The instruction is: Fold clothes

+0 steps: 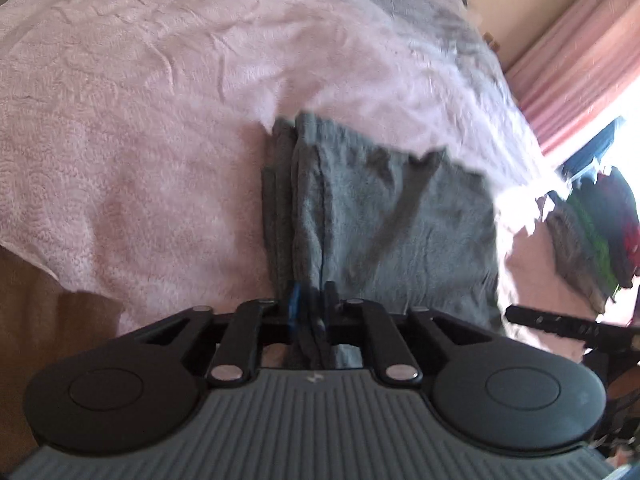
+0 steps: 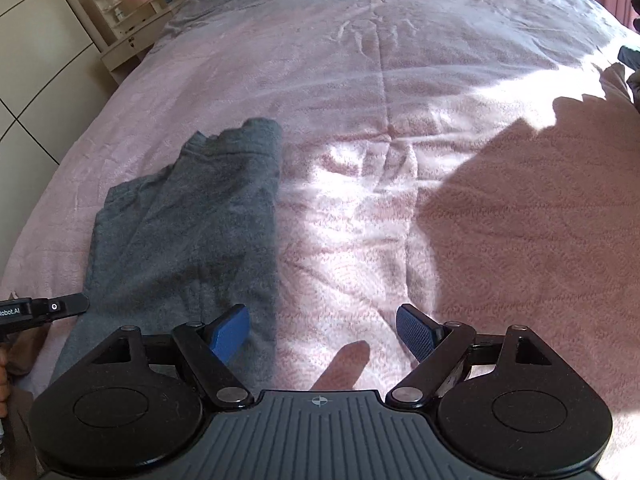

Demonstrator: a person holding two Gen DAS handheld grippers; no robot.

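The grey garment (image 2: 188, 216) lies on the bed as a narrow, layered strip, several edges stacked along one long side, so it looks folded lengthwise at least once. Its far end is still uneven, with a stepped corner. The left gripper (image 1: 308, 310) is clamped on the near edge of the garment, cloth bunched between its closed jaws. The right gripper (image 2: 322, 334) is spread wide and holds nothing; it hangs over the bare blanket just right of the garment's near end. As a judgement, the folding is partway: a crosswise fold or a final tidy could remain, though the pictures do not settle which.

The surface is a pink fleece blanket (image 2: 400, 120), soft and creased, with a patch of sun and hard shadows across it. A pile of clothes (image 1: 592, 240) sits at the right edge of the bed. A shelf (image 2: 128, 12) with small bottles stands at the far left, and pink curtains (image 1: 568, 64) hang on the right.
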